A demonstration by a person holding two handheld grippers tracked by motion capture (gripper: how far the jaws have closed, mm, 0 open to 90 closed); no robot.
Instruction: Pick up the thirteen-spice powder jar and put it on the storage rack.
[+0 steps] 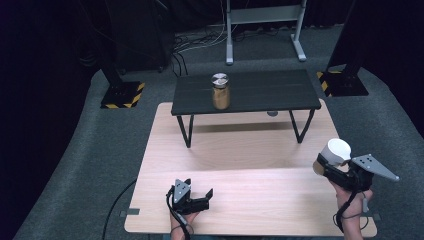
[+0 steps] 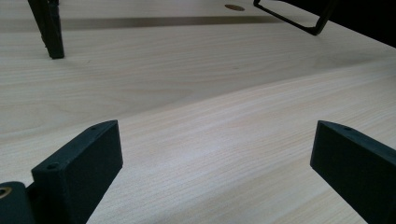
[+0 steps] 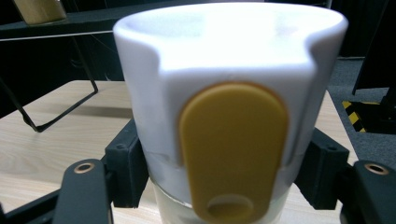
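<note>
My right gripper (image 1: 328, 163) hangs over the table's right edge, shut on a white container (image 1: 336, 150). In the right gripper view the container (image 3: 224, 70) has a white top, a yellow-orange tab (image 3: 232, 149) on its front and a pale translucent base, with my right gripper (image 3: 224, 168) clamping a black jaw on each side. My left gripper (image 1: 199, 194) rests low near the front edge of the wooden table (image 1: 240, 150). Its jaws stand wide apart, and bare wood lies between them where my left gripper (image 2: 217, 140) points.
A low black bench (image 1: 260, 92) stands on the far half of the table, its legs (image 2: 51, 28) ahead of the left gripper. On the bench sits a glass jar (image 1: 220, 91) with a metal lid and golden-brown contents. Grey carpet and dark stands surround the table.
</note>
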